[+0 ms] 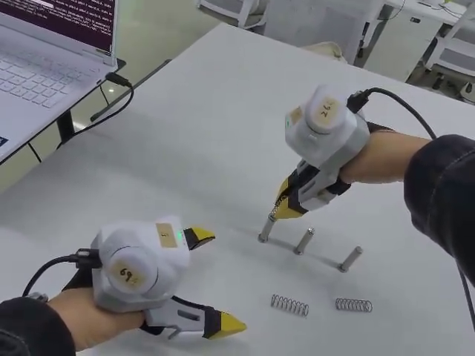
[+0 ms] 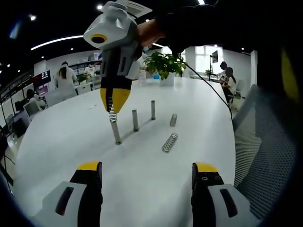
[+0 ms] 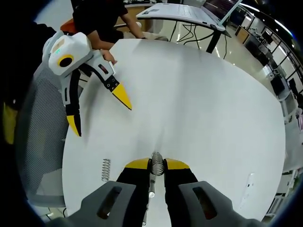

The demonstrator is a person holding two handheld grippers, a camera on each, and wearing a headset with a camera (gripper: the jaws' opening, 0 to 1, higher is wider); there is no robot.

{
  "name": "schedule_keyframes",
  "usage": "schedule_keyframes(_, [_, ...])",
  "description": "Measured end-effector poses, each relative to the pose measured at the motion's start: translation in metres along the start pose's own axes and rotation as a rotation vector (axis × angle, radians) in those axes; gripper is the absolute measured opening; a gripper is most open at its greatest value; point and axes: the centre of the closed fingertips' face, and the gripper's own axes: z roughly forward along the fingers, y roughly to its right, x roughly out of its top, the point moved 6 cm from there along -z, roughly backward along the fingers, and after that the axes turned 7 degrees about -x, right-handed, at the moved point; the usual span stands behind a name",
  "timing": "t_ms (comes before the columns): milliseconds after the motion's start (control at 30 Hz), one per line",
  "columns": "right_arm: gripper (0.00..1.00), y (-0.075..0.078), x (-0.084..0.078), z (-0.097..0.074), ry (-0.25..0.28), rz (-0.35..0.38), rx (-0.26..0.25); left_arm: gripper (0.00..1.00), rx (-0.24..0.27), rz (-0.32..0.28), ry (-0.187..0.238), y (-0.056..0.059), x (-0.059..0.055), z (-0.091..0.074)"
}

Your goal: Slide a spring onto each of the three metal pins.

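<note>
Right over the end pin, the right tool pinches a spring by its upper coils. The spring hangs below the tips, its long axis nearly in line with the upright pin and its lower end at the pin's top, so the coming move looks like a straight push down. The left tool is spread and holds nothing, low over the bench beside two loose springs that lie flat near the other two bare pins.
</note>
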Motion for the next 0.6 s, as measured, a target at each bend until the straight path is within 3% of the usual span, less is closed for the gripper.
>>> schedule_keyframes(600, [0.08, -0.001, -0.005, 0.016, -0.015, -0.003, 0.003, 0.74, 0.003, -0.005, -0.003, 0.001, -0.002, -0.002])
